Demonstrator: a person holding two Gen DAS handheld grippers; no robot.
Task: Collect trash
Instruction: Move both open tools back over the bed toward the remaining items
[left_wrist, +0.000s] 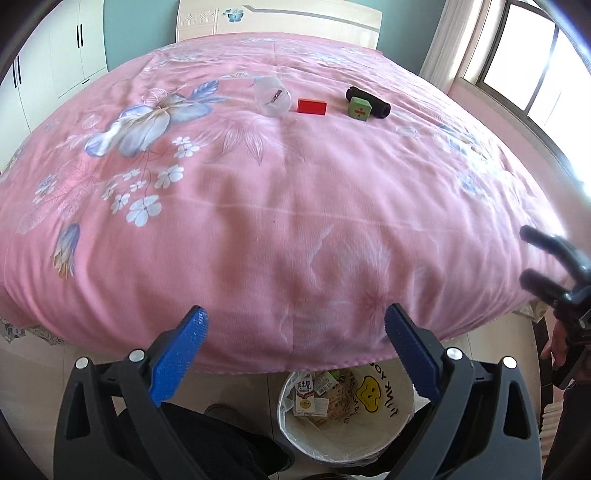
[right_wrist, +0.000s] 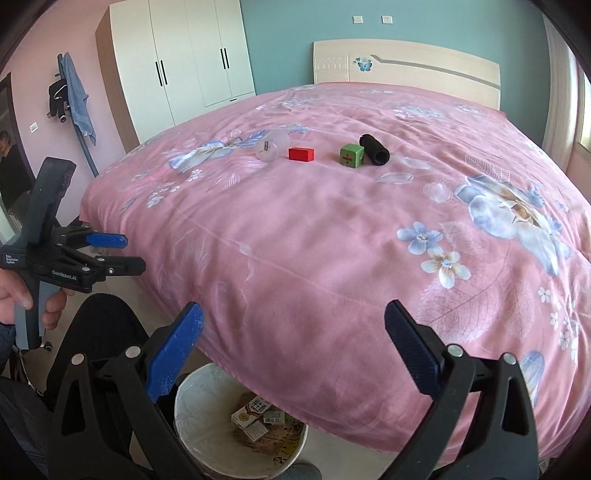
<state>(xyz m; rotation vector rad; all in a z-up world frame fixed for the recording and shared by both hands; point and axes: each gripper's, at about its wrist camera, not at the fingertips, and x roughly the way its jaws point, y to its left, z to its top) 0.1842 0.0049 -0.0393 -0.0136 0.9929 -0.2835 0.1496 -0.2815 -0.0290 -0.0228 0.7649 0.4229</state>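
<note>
With the left tool (left_wrist: 295, 325) and right tool (right_wrist: 293, 321) both spread wide and empty above the trash bin (left_wrist: 400, 413), the clear plastic cup (left_wrist: 272, 96) lying far up the bed (left_wrist: 258, 221) may roll or crush under an off-centre pinch

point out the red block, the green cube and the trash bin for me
red rectangular block (right_wrist: 301, 153), right wrist view, on its front face.
green cube with red marks (right_wrist: 351, 156), right wrist view, on its front face.
white round trash bin (left_wrist: 397, 413), left wrist view, on its inner wall below the yellow smiley.
</note>
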